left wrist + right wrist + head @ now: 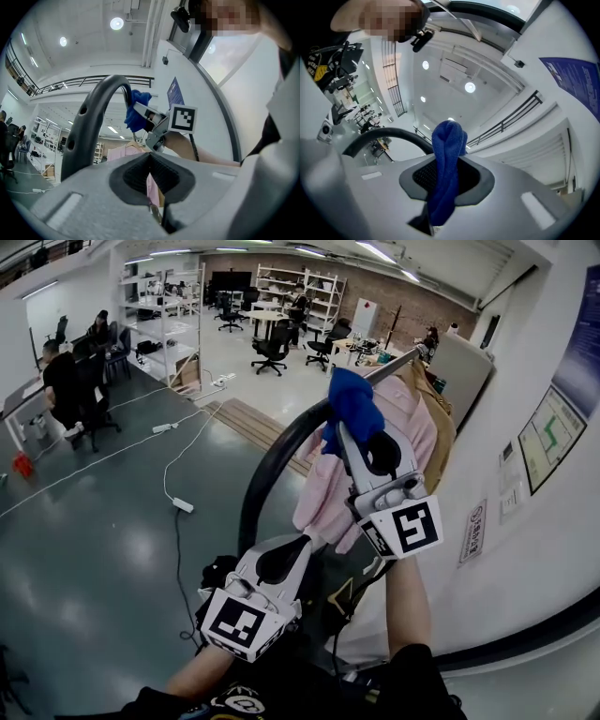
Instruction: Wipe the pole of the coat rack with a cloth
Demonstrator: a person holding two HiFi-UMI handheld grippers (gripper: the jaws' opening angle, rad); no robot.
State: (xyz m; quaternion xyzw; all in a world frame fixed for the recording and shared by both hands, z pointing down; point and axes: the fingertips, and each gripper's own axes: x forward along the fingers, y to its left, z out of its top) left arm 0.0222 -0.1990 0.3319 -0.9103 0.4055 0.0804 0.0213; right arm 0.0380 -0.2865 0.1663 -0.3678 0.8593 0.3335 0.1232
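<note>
One person in black sits at the far left edge of the glossy grey floor. The left gripper, jaws closed on nothing, hangs low beside the coat rack's curved dark pole. At the upper bend, the right gripper clamps a blue cloth. Wiping seems under way, and a downward stroke looks next. A pink shirt hangs beyond.

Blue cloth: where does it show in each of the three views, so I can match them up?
Head view: blue cloth upper centre, at the tip of the right gripper, against the curved dark pole.
Left gripper view: above centre, just right of the pole's bend.
Right gripper view: centre, clamped between the fingers.
Shared landmark: the curved dark pole.
</note>
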